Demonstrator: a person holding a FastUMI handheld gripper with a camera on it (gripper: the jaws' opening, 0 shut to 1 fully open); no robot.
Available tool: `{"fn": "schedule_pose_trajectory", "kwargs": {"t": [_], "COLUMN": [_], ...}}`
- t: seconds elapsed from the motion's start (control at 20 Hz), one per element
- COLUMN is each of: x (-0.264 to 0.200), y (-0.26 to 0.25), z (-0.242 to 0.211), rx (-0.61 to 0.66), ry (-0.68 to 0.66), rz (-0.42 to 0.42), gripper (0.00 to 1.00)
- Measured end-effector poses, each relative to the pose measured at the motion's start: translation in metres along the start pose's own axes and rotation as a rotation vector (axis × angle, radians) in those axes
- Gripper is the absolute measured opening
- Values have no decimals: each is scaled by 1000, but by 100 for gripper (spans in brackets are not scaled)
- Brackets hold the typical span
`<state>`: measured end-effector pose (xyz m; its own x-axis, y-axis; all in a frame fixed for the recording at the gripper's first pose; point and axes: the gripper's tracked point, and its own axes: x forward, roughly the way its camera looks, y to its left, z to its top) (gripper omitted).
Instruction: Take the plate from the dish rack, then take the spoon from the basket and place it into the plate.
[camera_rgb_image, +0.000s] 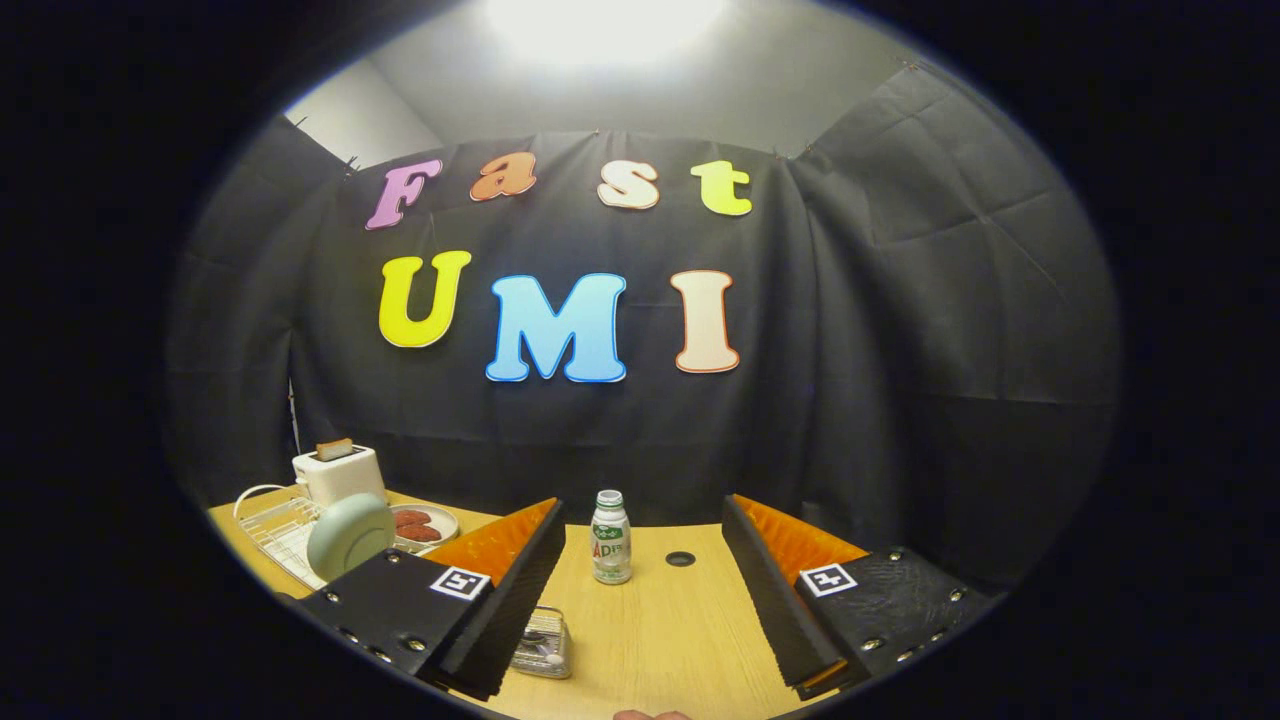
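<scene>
A pale green plate (350, 535) stands on edge in a white wire dish rack (275, 530), off to the left beyond my left finger. A small wire basket (542, 643) sits on the wooden table (660, 620) just beside the left finger's inner side, with a spoon (545, 655) lying in it, partly hidden by the finger. My gripper (645, 520) is held above the table with its fingers wide apart and nothing between them. The gap between the fingers frames a small bottle.
A white bottle with a green cap (611, 537) stands upright ahead between the fingers. A round dark hole (680, 558) is in the tabletop to its right. A white toaster (338, 473) with bread and a dish of reddish food (420, 527) sit behind the rack.
</scene>
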<state>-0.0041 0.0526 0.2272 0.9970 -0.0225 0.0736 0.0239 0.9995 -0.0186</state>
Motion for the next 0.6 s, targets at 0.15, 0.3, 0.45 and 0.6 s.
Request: {"fn": "schedule_pose_trajectory", "kwargs": {"t": [0.15,0.3,0.45,0.6], "x": [-2,3,10,18], "y": [29,61,87,113], "z": [25,39,48,43], "rx": [15,20,18,20], "ry": [-9,-17,-15,27], "rz": [30,69,95,124], "gripper": [97,97,97,97]}}
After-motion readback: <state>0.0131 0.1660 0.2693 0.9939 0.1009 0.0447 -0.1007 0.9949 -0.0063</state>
